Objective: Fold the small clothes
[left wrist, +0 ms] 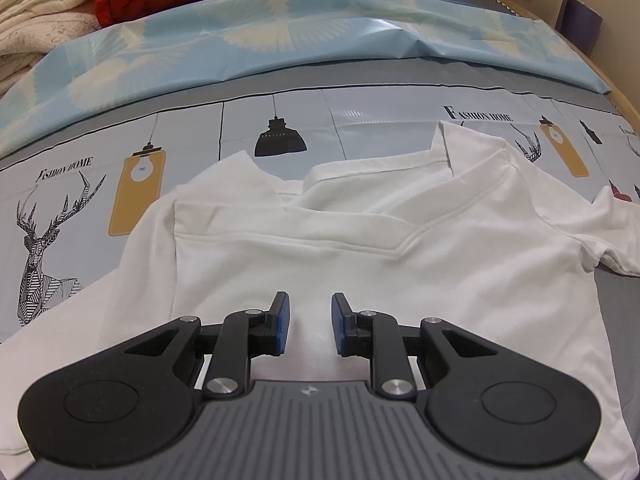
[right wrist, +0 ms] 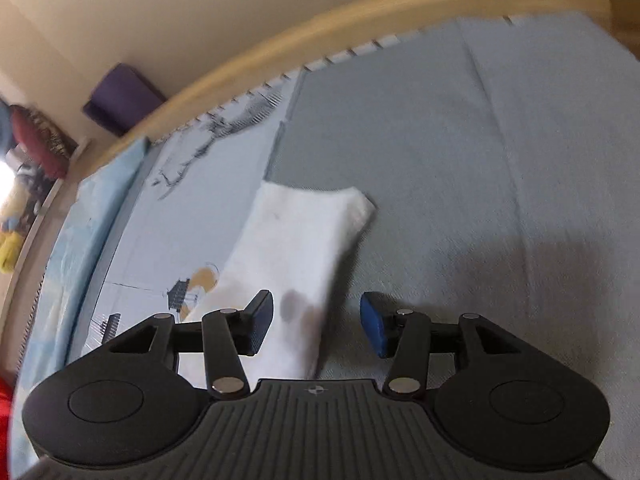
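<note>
Soft indoor light; right view blurred, fisheye-warped.

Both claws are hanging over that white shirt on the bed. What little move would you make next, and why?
Probably lower the right gripper and close it on the shirt's sleeve. Its jaws stand open with that white strip between them, not pinched, and the sleeve still sticks out sideways across the grey bedsheet. The left gripper hovers open over the white shirt, so folding the sleeve inward looks like the next step.

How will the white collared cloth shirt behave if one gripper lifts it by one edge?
The white collared cloth shirt will probably droop, since soft creases and folded layers show. It looks thin, so likely light. Its layers may slide apart, lying loose.
</note>
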### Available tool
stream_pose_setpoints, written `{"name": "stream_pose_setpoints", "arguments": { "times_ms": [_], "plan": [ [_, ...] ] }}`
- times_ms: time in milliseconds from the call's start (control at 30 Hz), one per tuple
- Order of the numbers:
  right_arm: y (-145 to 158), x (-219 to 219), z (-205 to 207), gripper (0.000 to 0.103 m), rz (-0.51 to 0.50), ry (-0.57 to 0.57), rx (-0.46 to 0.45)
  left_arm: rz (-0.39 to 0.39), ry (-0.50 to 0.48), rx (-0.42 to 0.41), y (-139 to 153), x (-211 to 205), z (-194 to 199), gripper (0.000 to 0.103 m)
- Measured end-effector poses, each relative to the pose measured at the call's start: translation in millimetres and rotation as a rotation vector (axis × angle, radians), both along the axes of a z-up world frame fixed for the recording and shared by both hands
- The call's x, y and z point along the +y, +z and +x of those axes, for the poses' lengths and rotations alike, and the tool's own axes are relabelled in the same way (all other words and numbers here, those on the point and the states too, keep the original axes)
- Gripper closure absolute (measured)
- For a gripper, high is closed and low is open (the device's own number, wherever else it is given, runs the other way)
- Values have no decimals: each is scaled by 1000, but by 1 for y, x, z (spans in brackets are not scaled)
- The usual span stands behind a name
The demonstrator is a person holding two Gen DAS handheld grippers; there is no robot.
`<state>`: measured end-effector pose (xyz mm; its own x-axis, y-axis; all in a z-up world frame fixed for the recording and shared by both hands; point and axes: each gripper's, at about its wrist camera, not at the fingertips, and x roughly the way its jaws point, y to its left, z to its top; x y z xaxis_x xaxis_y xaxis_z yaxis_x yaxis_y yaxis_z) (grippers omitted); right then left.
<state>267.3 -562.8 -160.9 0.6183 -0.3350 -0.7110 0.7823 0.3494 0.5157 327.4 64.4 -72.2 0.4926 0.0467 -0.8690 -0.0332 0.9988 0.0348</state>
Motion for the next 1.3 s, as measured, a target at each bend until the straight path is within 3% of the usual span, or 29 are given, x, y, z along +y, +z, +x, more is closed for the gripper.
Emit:
{"name": "stream_pose_setpoints", "arguments": {
  "times_ms": [33,67,100,200,367,433,500,567,767,900,1033,1167,1300],
  "plan": [
    [2,2,4,61,-29,27,12,0,0,-1,0,0,0,78],
    [2,3,6,99,-40,52,-8,0,1,0,0,0,0,78],
    [2,-1,6,101,-41,79,-41,1,1,0,0,1,0,78],
    [17,-10,-2,101,-183,18,-105,1,-2,-1,2,3,-1,78],
    [7,-21,-7,93,-182,-99,75,-6,-4,-10,11,12,-5,78],
    [12,-15,-5,88,-193,-90,104,-12,6,-17,17,19,-8,78],
    [25,-5,-3,75,-232,-83,103,-23,18,-37,24,27,-10,78],
    [42,7,3,74,-274,-48,79,-46,24,-72,34,35,-14,78],
    [113,65,0,74,-293,178,-84,-63,15,-222,74,51,-48,78],
    [172,121,-16,74,-333,462,-156,-90,-9,-268,101,57,-98,78],
    [201,177,-55,74,-296,763,-167,-153,-14,-268,106,66,-167,78],
    [181,216,-112,74,-190,926,-81,-199,0,-191,67,74,-235,78],
    [136,240,-159,74,-149,968,49,-241,69,60,14,84,-268,80]
  ]
}}
